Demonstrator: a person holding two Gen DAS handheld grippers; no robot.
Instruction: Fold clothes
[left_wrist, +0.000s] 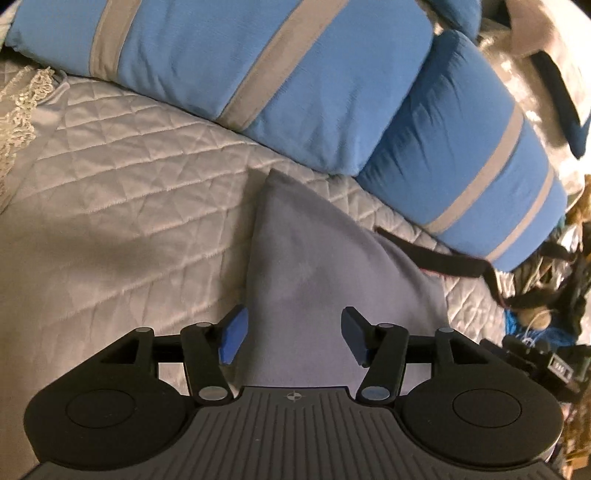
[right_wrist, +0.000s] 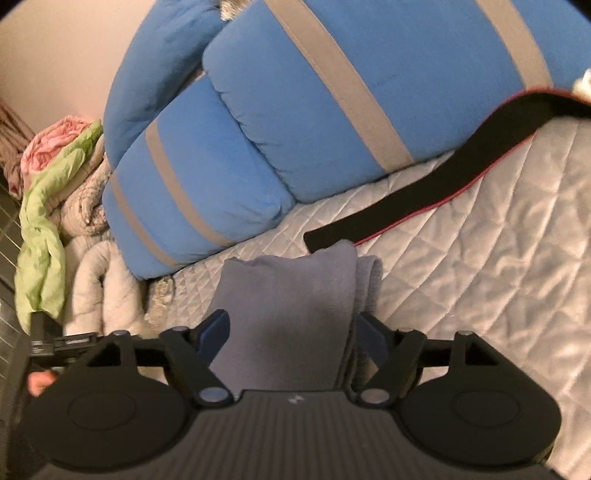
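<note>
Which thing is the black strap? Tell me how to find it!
Find the big blue pillows with grey stripes on the quilted bedspread. Just below them, a long flat band runs across the quilt: that is the black strap. Nothing else nearby is black with a thin red edge; the grey folded cloth beside it is soft and pale.

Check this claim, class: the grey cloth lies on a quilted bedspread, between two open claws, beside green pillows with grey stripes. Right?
Not quite. The pillows are blue with grey stripes, as the right wrist view shows. The grey cloth does lie on the quilted bedspread, between the open right claw and left claw.
</note>
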